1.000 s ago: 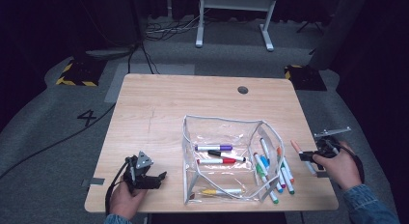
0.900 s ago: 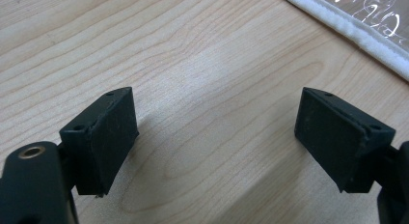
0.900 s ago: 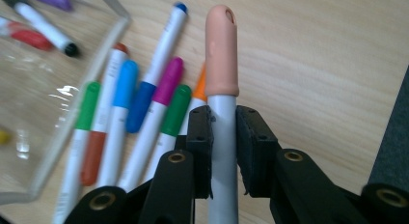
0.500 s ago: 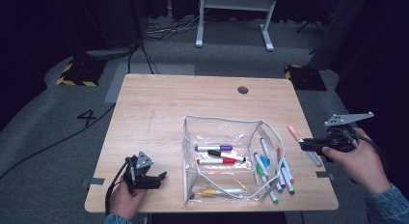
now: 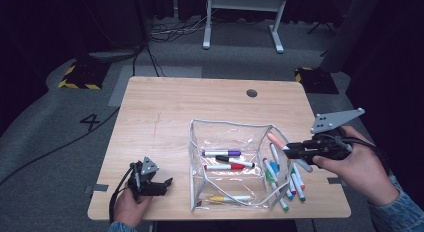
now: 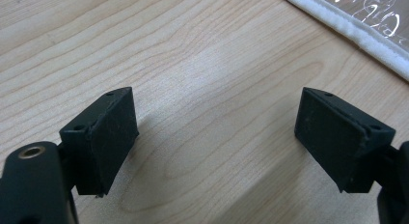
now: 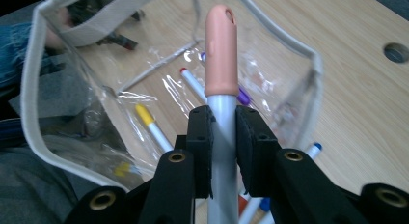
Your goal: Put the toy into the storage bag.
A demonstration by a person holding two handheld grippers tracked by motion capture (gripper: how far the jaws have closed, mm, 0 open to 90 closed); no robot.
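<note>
Near the right edge of the table [image 5: 165, 112], the right gripper [image 5: 292, 151] was held up off the wood in the person's right hand [image 5: 357, 169], its jaws pointing level toward the clear pouch [image 5: 235, 129] and its grey three-cornered plate tilted above it. The jaws were pressed narrow on the white barrel of a peach-capped marker [image 7: 221, 55], whose cap stuck out past the pads; in the right gripper view that cap aimed at the pouch's open mouth, and in the high view it lay just at the pouch's right wall. At the front left corner of the table, the left gripper [image 5: 150, 184] rested low over the wood in the left hand [image 5: 127, 207], its cable looping off the front edge; the left gripper view showed its jaws standing wide apart with bare wood grain between them and a strip of the pouch's white seam at the top right. Inside the pouch lay a purple-capped marker [image 5: 222, 153], a red-capped marker [image 5: 225, 167] and, near the front wall, a yellow-capped marker [image 5: 225, 198]. A loose heap of markers [image 5: 287, 179] with blue, green and orange caps lay on the wood between the pouch's right wall and the right hand, under the raised gripper. Nothing stood between the held marker and the pouch's opening except the pouch's own upright rim.
</note>
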